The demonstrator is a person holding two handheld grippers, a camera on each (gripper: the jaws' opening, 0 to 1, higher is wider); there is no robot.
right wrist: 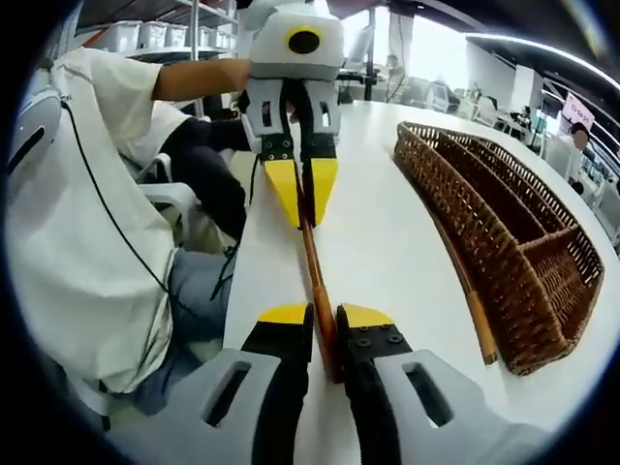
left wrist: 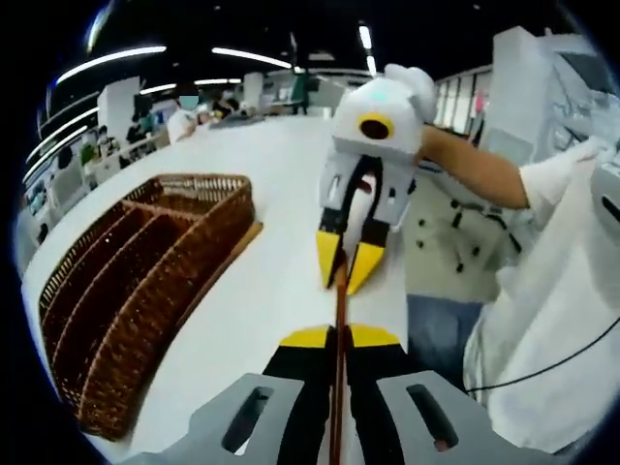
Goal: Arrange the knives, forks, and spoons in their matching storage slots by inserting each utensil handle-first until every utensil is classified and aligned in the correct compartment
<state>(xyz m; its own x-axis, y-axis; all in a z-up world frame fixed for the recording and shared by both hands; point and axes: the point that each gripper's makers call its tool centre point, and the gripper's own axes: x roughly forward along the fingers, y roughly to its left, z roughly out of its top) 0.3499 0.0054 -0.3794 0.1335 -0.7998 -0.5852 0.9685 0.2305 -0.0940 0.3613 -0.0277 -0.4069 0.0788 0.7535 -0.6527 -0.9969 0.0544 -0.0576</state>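
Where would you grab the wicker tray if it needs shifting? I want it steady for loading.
Grip the tray's long outer wall near the middle, coming from the open table side with one jaw inside a slot and one outside. The wall is thin and upright, and the dividers stiffen it. Both hand-held grippers, left and right, are shut on a thin brown utensil, so free one first.

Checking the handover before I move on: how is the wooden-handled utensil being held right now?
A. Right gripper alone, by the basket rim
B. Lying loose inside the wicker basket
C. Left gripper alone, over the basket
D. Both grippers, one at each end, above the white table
D: the left gripper and the right gripper each close on an end of the utensil, above the white table, beside the wicker basket.
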